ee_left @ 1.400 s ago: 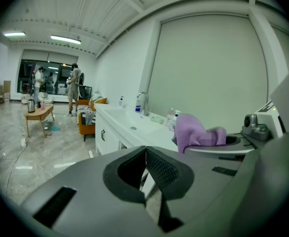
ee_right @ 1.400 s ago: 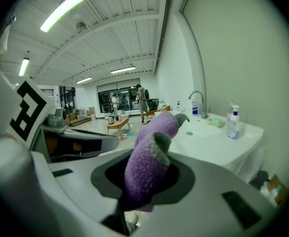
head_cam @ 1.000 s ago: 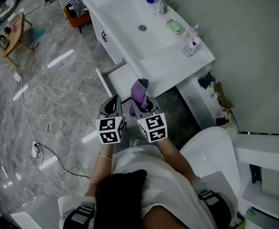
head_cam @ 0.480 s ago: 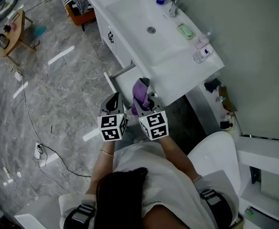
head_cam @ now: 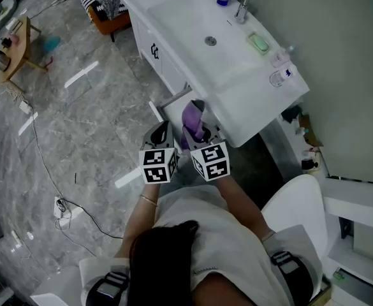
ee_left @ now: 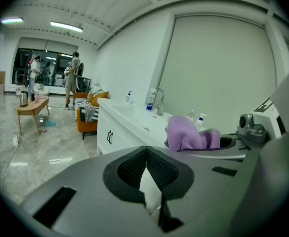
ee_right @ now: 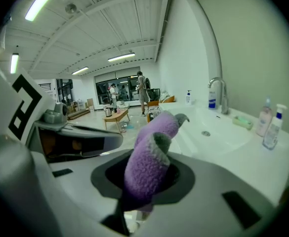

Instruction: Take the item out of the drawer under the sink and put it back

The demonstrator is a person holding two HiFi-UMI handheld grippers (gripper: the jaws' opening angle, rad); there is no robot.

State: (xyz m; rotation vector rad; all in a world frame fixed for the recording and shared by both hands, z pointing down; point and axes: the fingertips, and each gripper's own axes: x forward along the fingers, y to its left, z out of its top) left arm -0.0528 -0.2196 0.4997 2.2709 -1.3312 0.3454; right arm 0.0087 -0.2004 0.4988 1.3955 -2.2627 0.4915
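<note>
My right tool (head_cam: 197, 134) is clamped on the purple cloth (head_cam: 192, 116), mid-frame just over the open drawer (head_cam: 172, 102). Left tool (head_cam: 159, 134): jaws together, empty. Take-out looks done; put-back pending.

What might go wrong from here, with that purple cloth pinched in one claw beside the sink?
The purple cloth is pinched only near its lower end by the right claw, so its loose top might flop or slip free. The sink counter's edge juts out close beside it and could snag the cloth on the way into the open drawer. The shut, empty left claw rides close alongside and might bump.
</note>
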